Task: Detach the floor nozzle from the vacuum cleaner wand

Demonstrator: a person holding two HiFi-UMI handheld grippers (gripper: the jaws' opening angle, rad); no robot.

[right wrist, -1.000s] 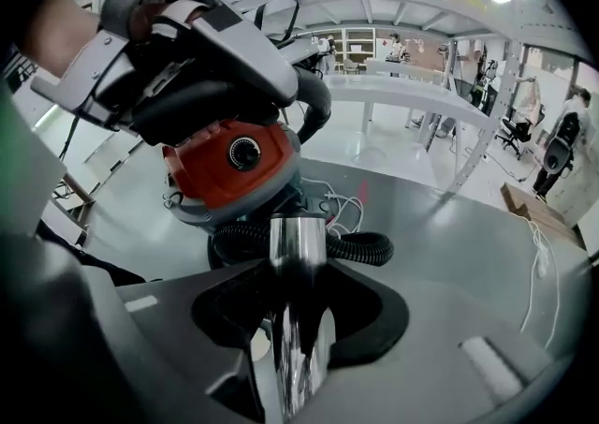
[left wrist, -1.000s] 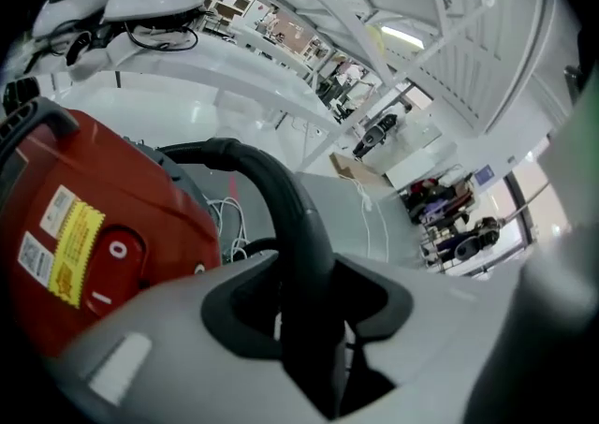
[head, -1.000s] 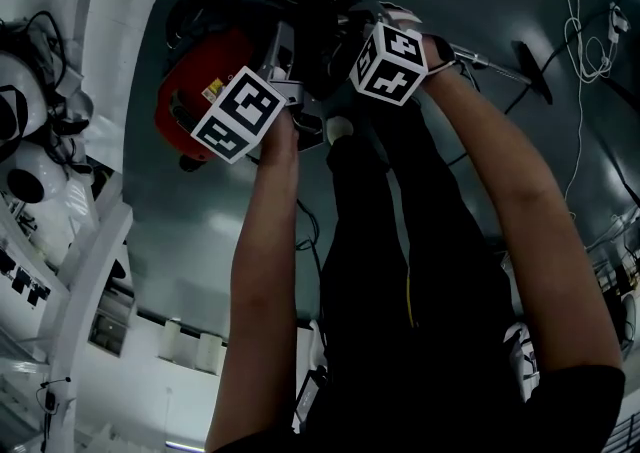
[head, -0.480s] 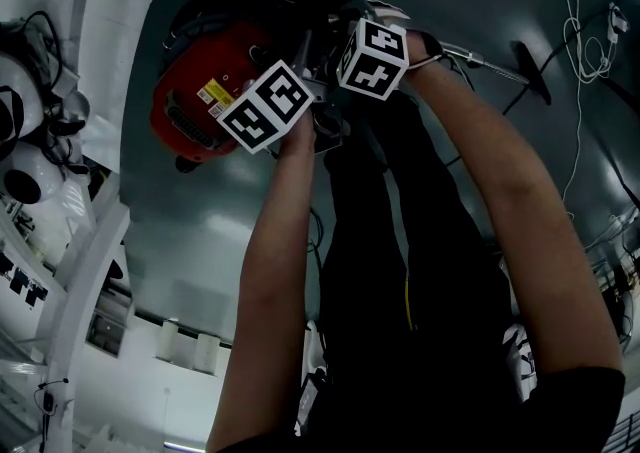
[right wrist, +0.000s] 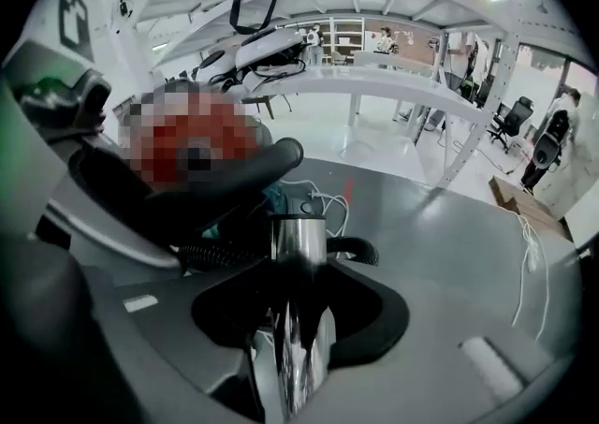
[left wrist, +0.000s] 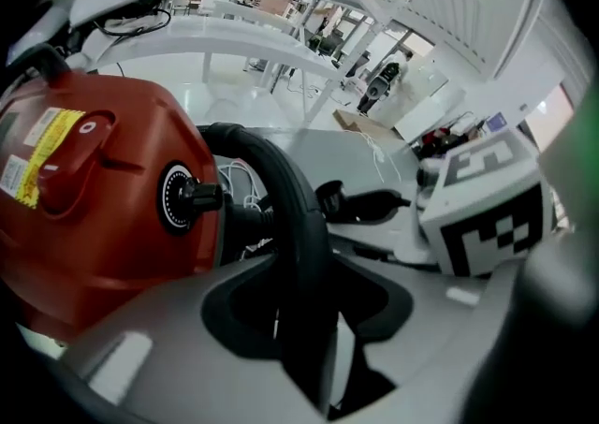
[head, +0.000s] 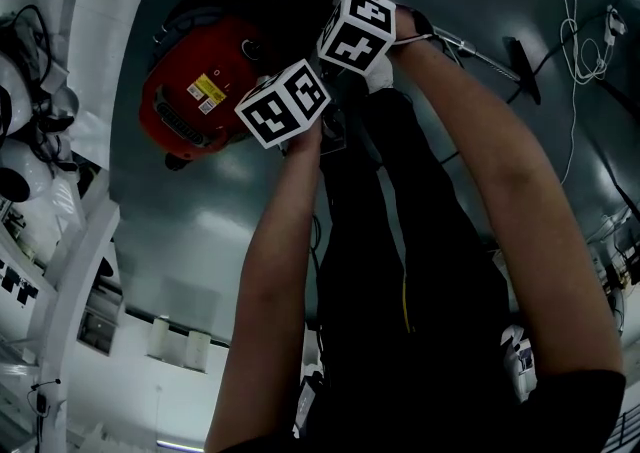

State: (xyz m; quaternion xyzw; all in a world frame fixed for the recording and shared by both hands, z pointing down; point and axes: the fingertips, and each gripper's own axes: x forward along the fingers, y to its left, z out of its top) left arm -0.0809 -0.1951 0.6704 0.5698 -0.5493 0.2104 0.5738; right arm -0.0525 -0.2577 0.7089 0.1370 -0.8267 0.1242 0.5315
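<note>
Your head camera looks steeply down past both forearms at the dark grey floor [head: 200,241] and the red rounded plastic vacuum canister [head: 195,91]. The camera on your left gripper [left wrist: 301,319] sits tight against the black curved hose handle [left wrist: 281,197], facing that same canister close up. The camera on your right gripper [right wrist: 298,328] looks along the shiny metal wand tube [right wrist: 298,254], out over the same floor.
</note>
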